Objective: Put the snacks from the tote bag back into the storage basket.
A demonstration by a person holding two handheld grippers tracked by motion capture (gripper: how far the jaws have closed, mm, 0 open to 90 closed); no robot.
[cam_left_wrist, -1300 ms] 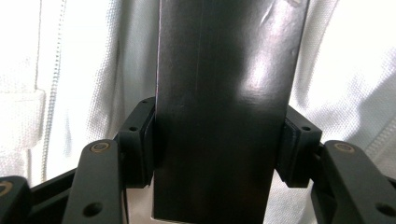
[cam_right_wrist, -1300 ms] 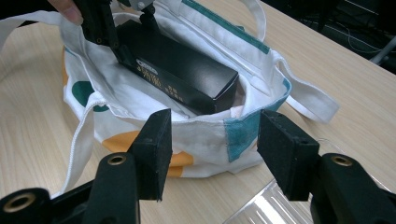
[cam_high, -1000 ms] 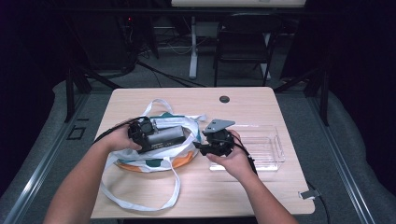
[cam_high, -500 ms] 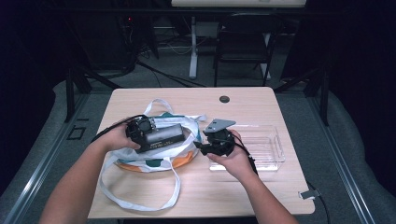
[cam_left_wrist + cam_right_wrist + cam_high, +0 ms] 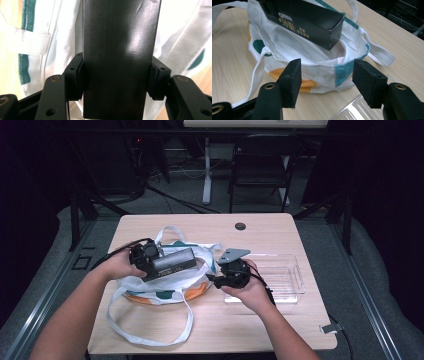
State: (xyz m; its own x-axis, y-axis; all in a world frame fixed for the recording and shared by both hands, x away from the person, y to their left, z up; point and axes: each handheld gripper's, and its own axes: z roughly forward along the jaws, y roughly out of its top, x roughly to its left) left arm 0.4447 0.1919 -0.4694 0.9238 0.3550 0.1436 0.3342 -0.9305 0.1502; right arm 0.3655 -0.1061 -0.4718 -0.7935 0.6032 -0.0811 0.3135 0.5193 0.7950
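Left gripper (image 5: 192, 261) is clamping the black box (image 5: 172, 263) across its narrow sides, both pads pressing flat on it, and holding it over the mouth of the white tote bag (image 5: 165, 285), far end poking past the rim. Right gripper (image 5: 325, 80) is sitting wide apart, gripping nothing, just beside the bag's near edge. Clear plastic tray (image 5: 285, 277) is lying to the right on the table (image 5: 250, 320).

This looks like a lab or recording studio rather than a home. A plain wooden desk (image 5: 280, 227) with a cable grommet (image 5: 240, 226) stands on grey carpet (image 5: 350, 265), ringed by dark surroundings. Beyond it are a black chair (image 5: 260, 175), a white table leg (image 5: 207, 170) and loose floor cables (image 5: 170, 200), though the gloom blurs details.
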